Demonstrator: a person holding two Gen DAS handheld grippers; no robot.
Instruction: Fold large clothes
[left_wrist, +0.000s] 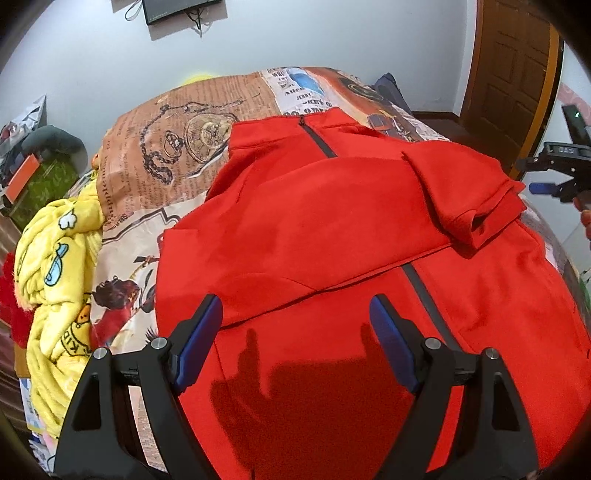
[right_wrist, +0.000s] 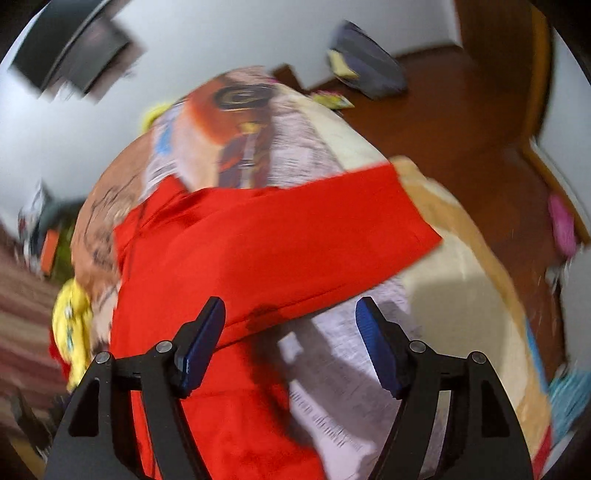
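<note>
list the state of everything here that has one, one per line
red jacket: spread on the bed, one sleeve folded across its front, zipper closed
left tongs: open, empty, above the jacket's lower part
right tongs: open, empty, over the jacket's edge
yellow blanket: crumpled in a heap beside the jacket
bedspread: laid flat under the jacket
wooden door: appears shut
wall screen: dark

Red zip jacket (left_wrist: 332, 229), sleeve folded across, flat

The right gripper (right_wrist: 290, 345) is wide open above the bed (right_wrist: 461, 306). A red jacket (right_wrist: 266, 243) lies on it. The picture is blurry.
</note>
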